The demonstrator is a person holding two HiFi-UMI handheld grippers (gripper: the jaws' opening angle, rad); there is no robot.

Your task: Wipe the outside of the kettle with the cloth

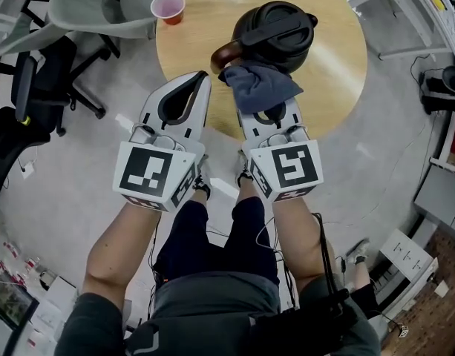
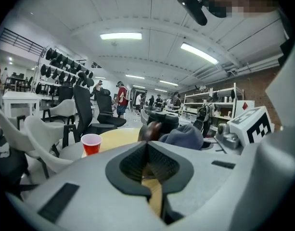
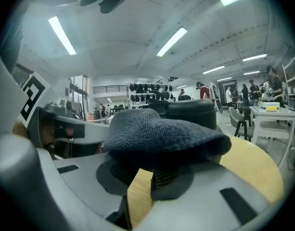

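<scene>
My right gripper is clamped on the cloth, at the near side of the kettle on the table. My left gripper is closed on nothing. I judge wiping barely begun, with most of the outside left.

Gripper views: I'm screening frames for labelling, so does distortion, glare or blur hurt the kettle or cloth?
Left gripper view: strong fisheye bending, dark corners, blown-out ceiling lights; the kettle is small but readable. Right gripper view: same bending; the cloth looms large and close, hiding much of the kettle. Head view: even light, mild sheen on the table, both sharp.
</scene>
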